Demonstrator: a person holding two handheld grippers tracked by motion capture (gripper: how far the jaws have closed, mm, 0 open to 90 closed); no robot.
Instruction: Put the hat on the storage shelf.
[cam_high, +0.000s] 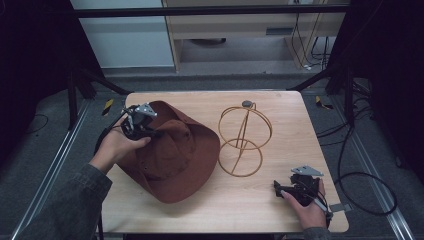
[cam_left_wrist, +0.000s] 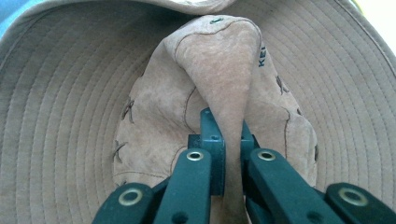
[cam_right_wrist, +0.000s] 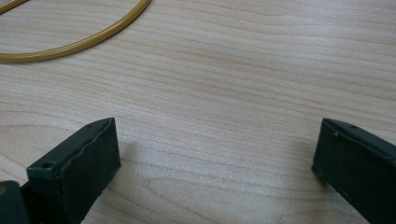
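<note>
On table's left (cam_high: 210, 202) | left hand-held gripper (cam_high: 141, 126) pinches hat crown (cam_left_wrist: 224, 88)

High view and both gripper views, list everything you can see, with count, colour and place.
hat: one, brown, left half of the table, crown fold pinched
wire stand: one, gold, table centre, right of the hat
table: one, light wood, centre
cables: several, black, floor at right
left tool: one, black, shut on the hat crown
right tool: one, black, open, low over the table's near right corner, nothing between the jaws
</note>
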